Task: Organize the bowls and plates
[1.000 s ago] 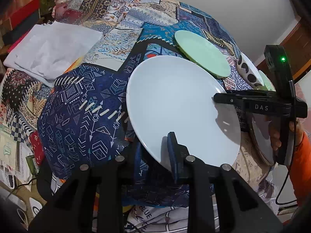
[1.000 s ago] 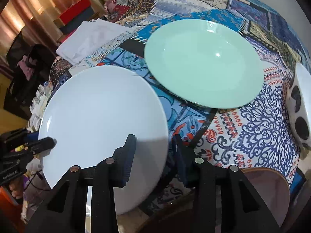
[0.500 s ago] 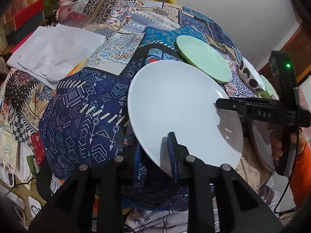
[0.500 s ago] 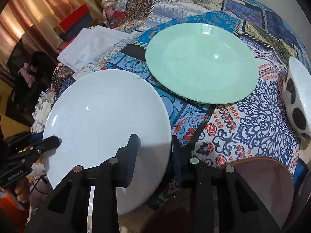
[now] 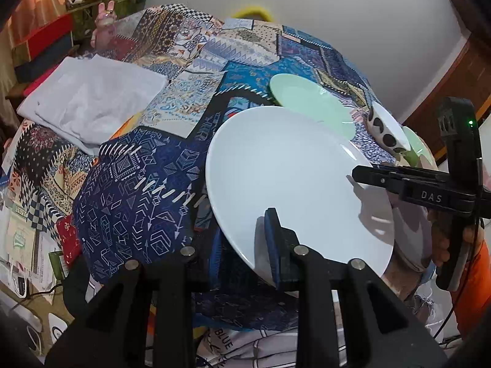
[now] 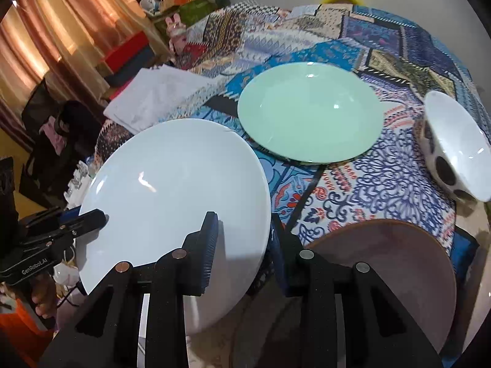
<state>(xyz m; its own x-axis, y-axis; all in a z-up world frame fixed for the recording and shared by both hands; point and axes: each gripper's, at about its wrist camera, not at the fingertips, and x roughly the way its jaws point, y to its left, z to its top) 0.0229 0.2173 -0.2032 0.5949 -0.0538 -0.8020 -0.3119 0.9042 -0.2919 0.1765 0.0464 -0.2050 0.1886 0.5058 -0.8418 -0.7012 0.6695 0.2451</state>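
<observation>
Two grippers clamp one white plate [image 5: 294, 181] by opposite edges: the left gripper [image 5: 245, 245] pinches its near rim at the lower middle of the left view, and the right gripper [image 6: 242, 245], whose jaws have just been closing, grips the rim at the lower middle of its own view. One green plate [image 6: 310, 112] lies flat on the patchwork cloth [image 6: 383, 184] above and right of the white one. One spotted bowl [image 6: 454, 150] leans at the right edge. One brown plate [image 6: 399, 263] shows at lower right. One folded white cloth [image 5: 89, 101] lies upper left.
</observation>
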